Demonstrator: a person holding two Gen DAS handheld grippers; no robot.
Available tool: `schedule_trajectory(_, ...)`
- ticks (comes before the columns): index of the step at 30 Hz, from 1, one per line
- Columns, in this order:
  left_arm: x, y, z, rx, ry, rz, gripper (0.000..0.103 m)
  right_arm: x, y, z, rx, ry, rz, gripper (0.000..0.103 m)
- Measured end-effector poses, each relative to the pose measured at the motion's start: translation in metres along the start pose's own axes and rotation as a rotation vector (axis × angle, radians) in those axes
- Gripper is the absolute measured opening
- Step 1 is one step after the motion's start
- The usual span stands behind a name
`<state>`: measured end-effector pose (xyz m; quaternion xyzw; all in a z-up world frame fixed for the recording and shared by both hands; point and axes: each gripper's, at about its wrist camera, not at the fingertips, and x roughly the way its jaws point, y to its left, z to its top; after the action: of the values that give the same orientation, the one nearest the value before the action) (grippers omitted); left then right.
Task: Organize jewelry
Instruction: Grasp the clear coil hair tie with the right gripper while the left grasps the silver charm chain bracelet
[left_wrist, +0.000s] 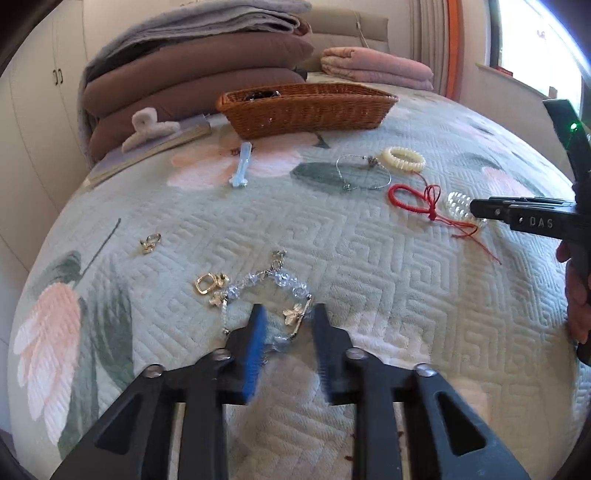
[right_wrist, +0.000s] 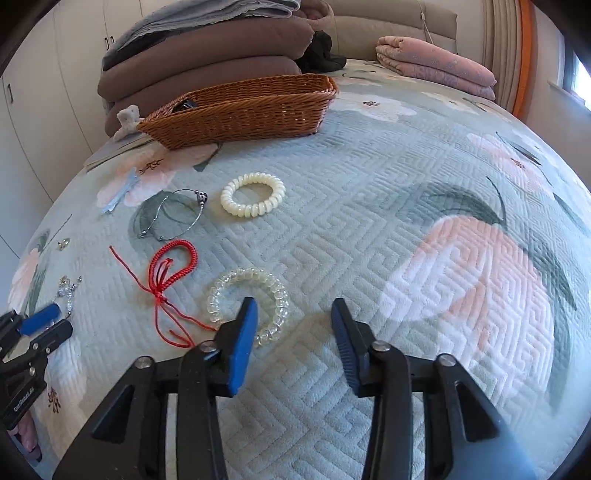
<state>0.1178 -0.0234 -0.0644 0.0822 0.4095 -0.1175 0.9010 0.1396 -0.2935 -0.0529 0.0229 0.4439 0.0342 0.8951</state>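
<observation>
Jewelry lies spread on a quilted bed. My left gripper (left_wrist: 289, 314) is open, its fingers on either side of a crystal bead bracelet with gold charms (left_wrist: 273, 284). My right gripper (right_wrist: 293, 308) is open and empty, its left finger over a clear coil hair tie (right_wrist: 255, 291). Beside that lie a red cord bracelet (right_wrist: 173, 266), a cream coil hair tie (right_wrist: 253, 199) and a silver wire bangle (right_wrist: 177, 214). A wicker basket (right_wrist: 243, 110) stands at the back. A small gold charm (left_wrist: 150, 243) lies to the left.
A pale blue hair clip (left_wrist: 242, 166) lies near the basket. A fluffy white claw clip (left_wrist: 149, 127) rests on a book at the back left. Folded brown and grey blankets (left_wrist: 192, 70) and a pink one (left_wrist: 376, 68) are stacked behind.
</observation>
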Motion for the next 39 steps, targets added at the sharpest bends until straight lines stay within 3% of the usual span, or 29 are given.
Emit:
schedule_trajectory(4, 0.001, -0.001, 0.001, 0.004, 0.004, -0.013, 0.011, 0.002, 0.001, -0.001, -0.012, 0.004, -0.017, 0.018)
schedule_trajectory(7, 0.001, -0.001, 0.001, 0.005, 0.005, -0.022, 0.008, 0.003, 0.003, -0.002, -0.021, 0.005, -0.021, 0.012)
schedule_trajectory(16, -0.003, 0.003, 0.002, -0.022, -0.002, -0.057, 0.008, 0.000, 0.006, -0.002, -0.027, -0.008, -0.011, 0.010)
schedule_trajectory(22, -0.015, 0.003, 0.008, -0.025, -0.048, -0.063, 0.008, -0.005, 0.009, 0.000, -0.025, -0.024, 0.015, 0.009)
schedule_trajectory(39, -0.019, 0.015, 0.059, -0.039, -0.109, -0.075, 0.008, -0.017, 0.017, 0.020, -0.044, -0.075, 0.046, 0.009)
